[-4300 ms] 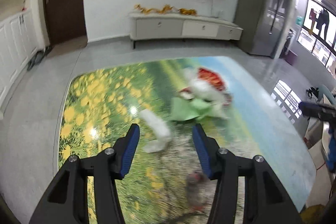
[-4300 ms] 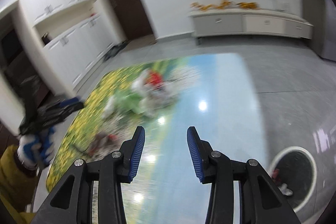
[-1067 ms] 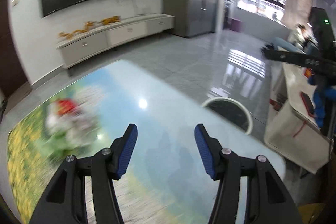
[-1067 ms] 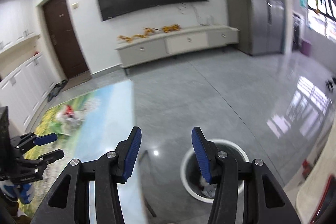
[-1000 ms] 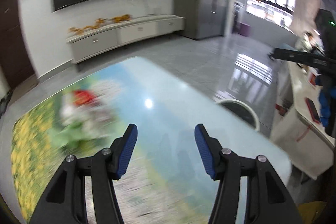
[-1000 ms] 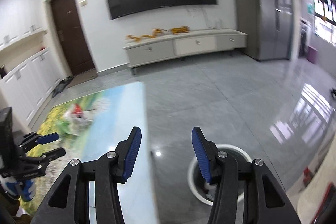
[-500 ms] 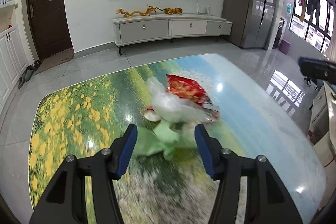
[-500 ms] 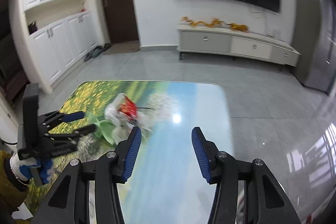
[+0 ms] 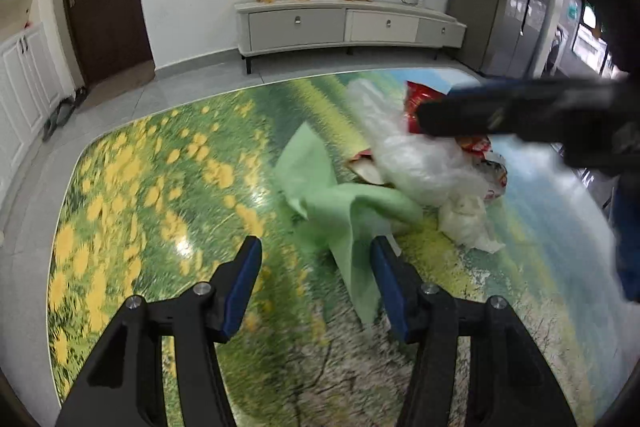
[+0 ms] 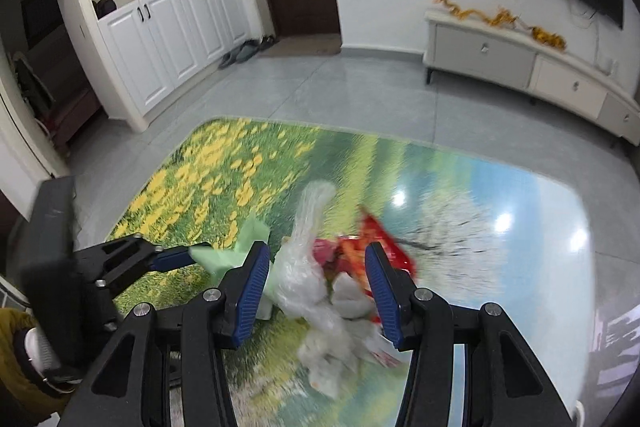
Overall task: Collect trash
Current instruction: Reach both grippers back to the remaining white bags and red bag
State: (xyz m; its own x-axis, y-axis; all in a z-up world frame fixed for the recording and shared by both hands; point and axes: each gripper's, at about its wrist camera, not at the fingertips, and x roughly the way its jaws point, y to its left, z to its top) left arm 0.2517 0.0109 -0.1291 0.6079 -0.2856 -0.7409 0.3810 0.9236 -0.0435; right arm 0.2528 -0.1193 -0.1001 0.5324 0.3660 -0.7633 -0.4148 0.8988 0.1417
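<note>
1. Hidden or unclear: in the left wrist view the right gripper crosses the upper right of the frame as a dark blurred bar, covering part of the red wrapper. The lower part of the trash pile is motion-blurred in the right wrist view, so its separate pieces cannot be told apart there.
2. Trash pile, left wrist view: a green paper sheet, a clear plastic bag and a crumpled white tissue lie bunched together at frame centre and centre right on the flower-printed surface.
3. Left gripper: the green sheet's lower tip falls between the fingers and reaches the inner face of the right-hand finger; whether it touches cannot be told. The fingers stand wide apart and hold nothing.
4. Right wrist view: the right gripper has its fingers spread wide on either side of the plastic bag and the red wrapper; nothing is clamped.
5. At lower left of that view, the left gripper has a fingertip at the edge of the green sheet.
</note>
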